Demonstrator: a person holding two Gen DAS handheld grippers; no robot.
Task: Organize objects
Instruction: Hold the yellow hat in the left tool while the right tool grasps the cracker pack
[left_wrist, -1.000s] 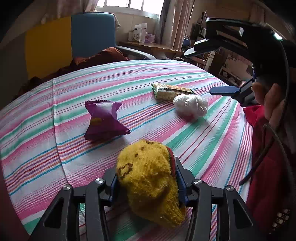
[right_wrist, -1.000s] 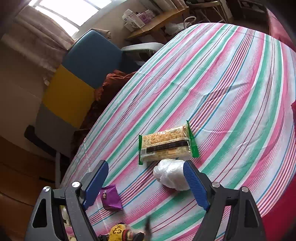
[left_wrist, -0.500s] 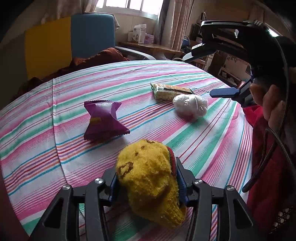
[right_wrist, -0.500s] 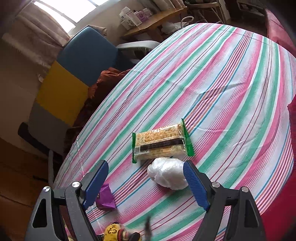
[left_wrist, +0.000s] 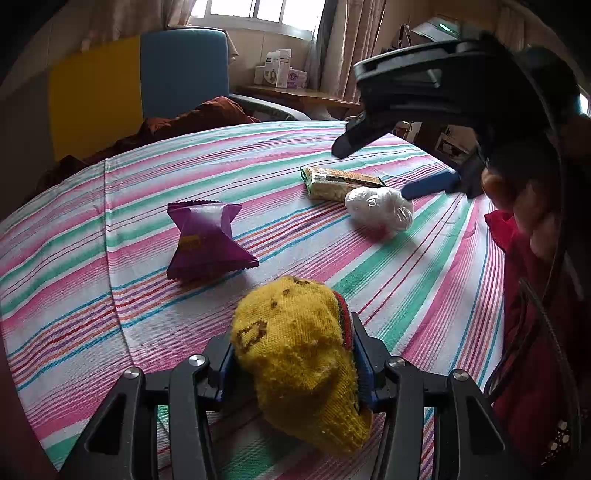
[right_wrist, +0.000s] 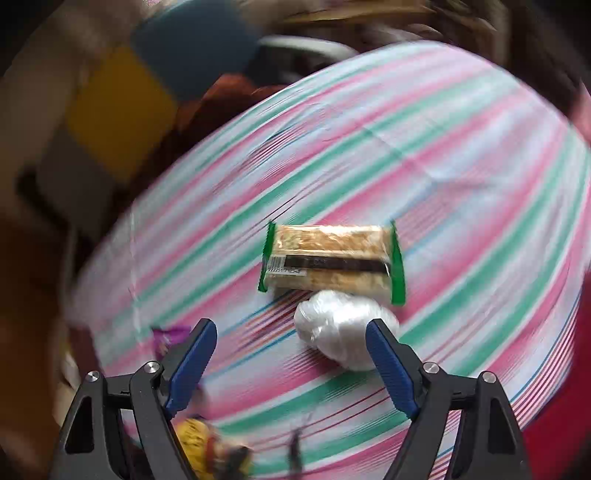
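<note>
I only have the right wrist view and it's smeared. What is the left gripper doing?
Observer: The left gripper is shut on a yellow knitted toy.
Operator: Is that purple thing at my left edge a packet?
Observer: Yes, a purple snack packet, lying whole on the striped tablecloth.
Operator: Is my gripper on the white bundle?
Observer: From the left wrist view, one blue finger hangs just beyond the white plastic bundle; contact is unclear.
</note>
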